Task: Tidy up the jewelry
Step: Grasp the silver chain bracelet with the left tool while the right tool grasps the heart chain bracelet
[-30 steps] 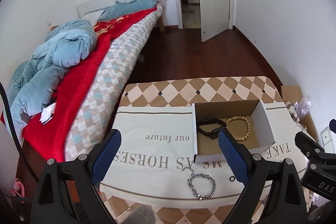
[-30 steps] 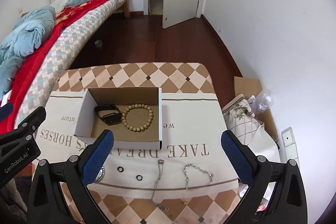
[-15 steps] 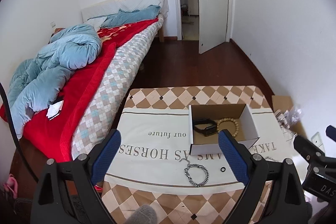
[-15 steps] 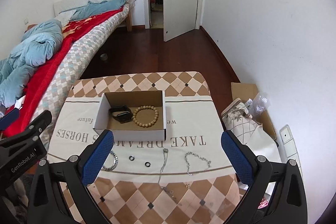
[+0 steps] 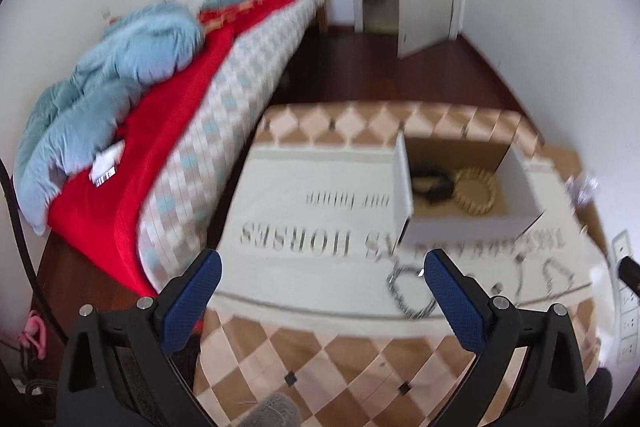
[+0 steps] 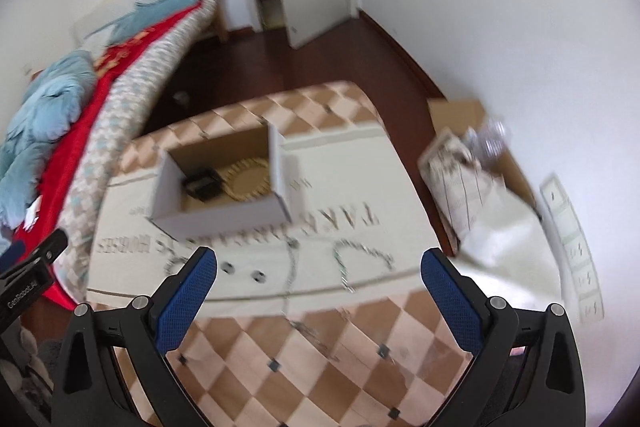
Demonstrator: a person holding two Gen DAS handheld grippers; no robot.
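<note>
The left hand-held gripper [image 5: 320, 279] is spread wide, its blue pads clasping nothing and touching nothing, raised above the near edge of the table [image 5: 344, 351]. The right hand-held gripper [image 6: 318, 277] is likewise released, fingers far apart and bare.

The cardboard box [image 6: 224, 217] stands upright on the table's white cloth, mouth upward. Inside it lie a black band [image 6: 202, 185] and, just beside it, a beaded bracelet [image 6: 246, 179], both flat on the floor of the box.

In front of the box, on the cloth, lie a silver chain bracelet [image 5: 408, 293], two small dark rings [image 6: 228, 267], a thin chain [image 6: 290, 275] whose long axis runs away from the box toward the table's near edge, and a curled chain [image 6: 360, 259]. Blur hides finer detail.
</note>
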